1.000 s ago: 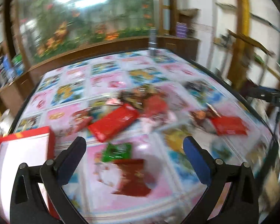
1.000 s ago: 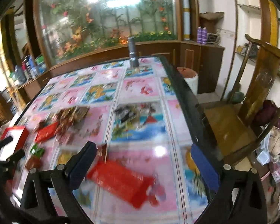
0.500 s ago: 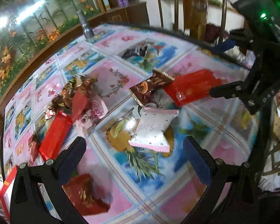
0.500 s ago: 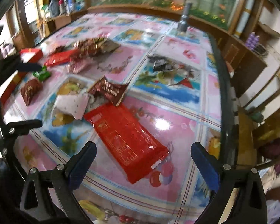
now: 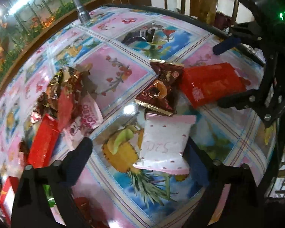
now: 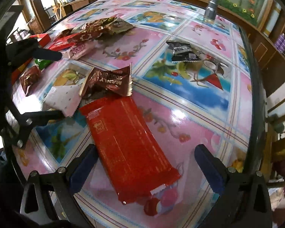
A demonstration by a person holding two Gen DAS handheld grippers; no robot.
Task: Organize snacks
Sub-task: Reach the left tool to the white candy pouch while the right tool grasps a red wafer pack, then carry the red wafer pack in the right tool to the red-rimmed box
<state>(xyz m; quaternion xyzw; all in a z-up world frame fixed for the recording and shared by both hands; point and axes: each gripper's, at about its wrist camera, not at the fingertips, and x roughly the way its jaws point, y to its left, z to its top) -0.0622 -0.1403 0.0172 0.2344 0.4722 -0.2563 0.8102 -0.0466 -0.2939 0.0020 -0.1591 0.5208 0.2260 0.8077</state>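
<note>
Closer now, both grippers' fingers gape wide: left (image 5: 140, 152) around pink-dotted packet (image 5: 164, 142), right (image 6: 146, 161) around red packet (image 6: 127, 144).

The worktop (image 6: 195, 102), covered in a glossy fruit-and-flower print, carried a long red packet (image 6: 129, 148), a brown wrapper (image 6: 108, 83), a white dotted pouch (image 5: 165, 144) and a steel flask (image 6: 211, 3).
</note>
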